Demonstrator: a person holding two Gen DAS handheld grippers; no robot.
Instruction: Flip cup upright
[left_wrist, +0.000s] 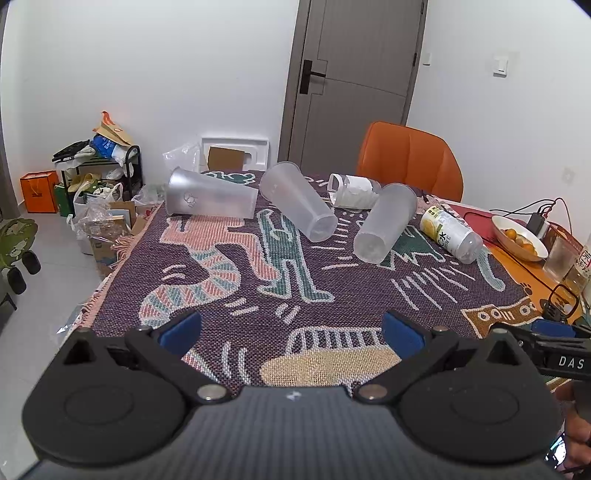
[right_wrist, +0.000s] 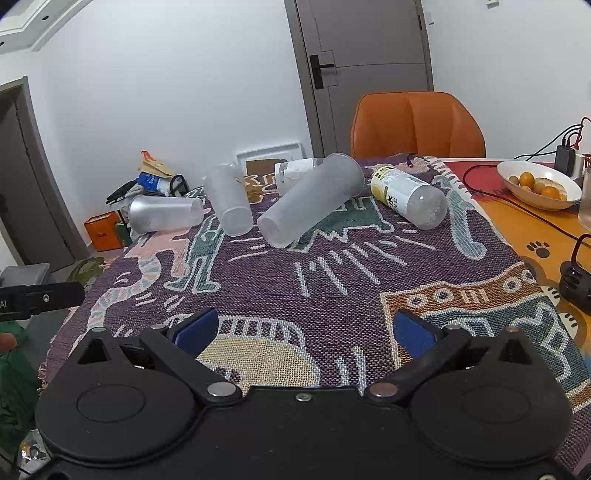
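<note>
Three frosted plastic cups lie on their sides on the patterned cloth: a left cup (left_wrist: 208, 197) (right_wrist: 166, 213), a middle cup (left_wrist: 297, 206) (right_wrist: 229, 205) and a right cup (left_wrist: 386, 223) (right_wrist: 310, 201). My left gripper (left_wrist: 291, 334) is open and empty, low over the near part of the cloth, well short of the cups. My right gripper (right_wrist: 306, 332) is open and empty, also near the front edge. Its side shows at the right of the left wrist view (left_wrist: 554, 350).
A yellow-labelled bottle (left_wrist: 450, 234) (right_wrist: 408, 197) and a white-labelled container (left_wrist: 352, 190) (right_wrist: 295, 173) also lie on the cloth. An orange chair (left_wrist: 410, 158) stands behind the table. A bowl of oranges (right_wrist: 539, 184), cables and a glass (left_wrist: 559, 258) sit at the right.
</note>
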